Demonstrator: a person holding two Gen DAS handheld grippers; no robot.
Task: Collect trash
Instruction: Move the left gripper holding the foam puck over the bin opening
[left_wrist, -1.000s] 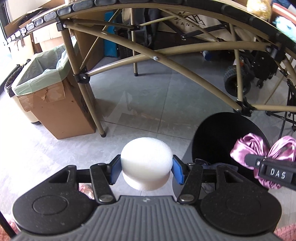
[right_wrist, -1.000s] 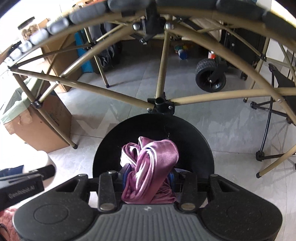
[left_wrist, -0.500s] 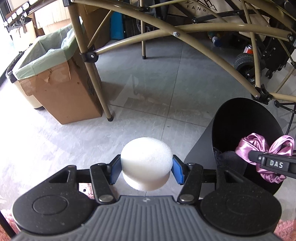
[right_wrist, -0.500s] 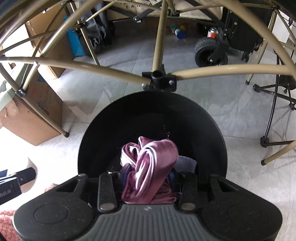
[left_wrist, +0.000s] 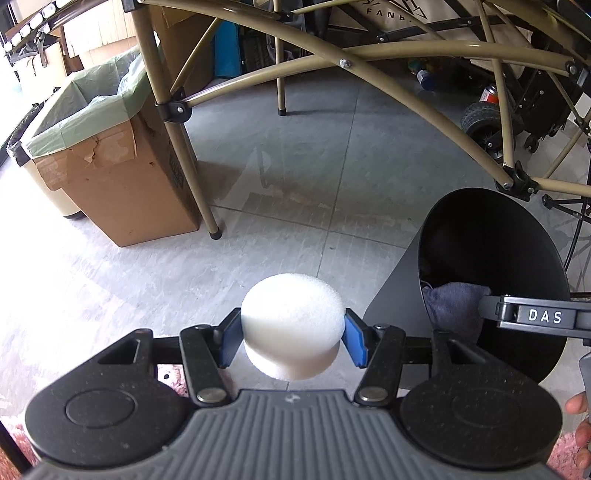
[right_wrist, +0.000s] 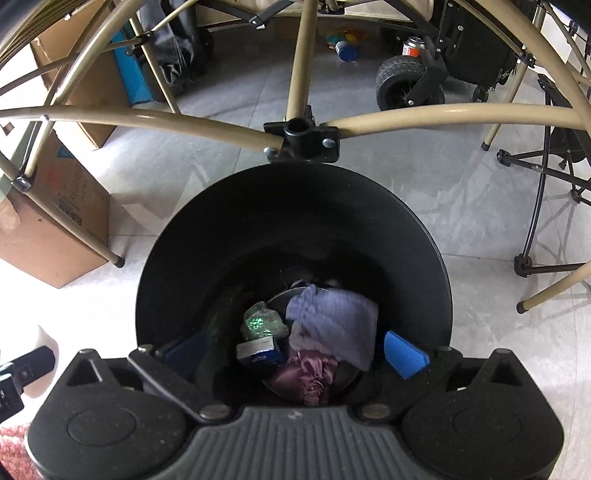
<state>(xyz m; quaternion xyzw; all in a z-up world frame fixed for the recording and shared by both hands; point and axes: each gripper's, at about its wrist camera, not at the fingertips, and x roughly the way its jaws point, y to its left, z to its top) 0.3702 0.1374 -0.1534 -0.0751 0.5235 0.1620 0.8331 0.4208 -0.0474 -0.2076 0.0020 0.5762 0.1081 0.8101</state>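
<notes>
My left gripper (left_wrist: 291, 338) is shut on a round white foam puck (left_wrist: 291, 325), held above the floor to the left of the black trash bin (left_wrist: 391, 317). My right gripper (right_wrist: 295, 350) is open over the mouth of the black bin (right_wrist: 295, 221). Inside the bin lie a purple satin cloth (right_wrist: 306, 376), a grey-blue rag (right_wrist: 332, 325), a crumpled green wrapper (right_wrist: 262, 321) and a small blue-white box (right_wrist: 258, 350). The right gripper's finger (left_wrist: 535, 315) reaches over the bin's rim in the left wrist view, where the rag (left_wrist: 454, 306) also shows.
A cardboard box lined with a green bag (left_wrist: 107, 155) stands at the left. Tan folding-table legs (left_wrist: 177, 147) and a black joint (right_wrist: 301, 142) cross just behind the bin. A wheeled cart (right_wrist: 410, 81) and a folding chair frame (right_wrist: 546, 206) stand at the back right. Pink rug (left_wrist: 565, 454) lies below.
My right gripper opened and the purple satin cloth dropped into the bin. Both grippers came lower and closer to the bin; the left one still holds the foam puck.
</notes>
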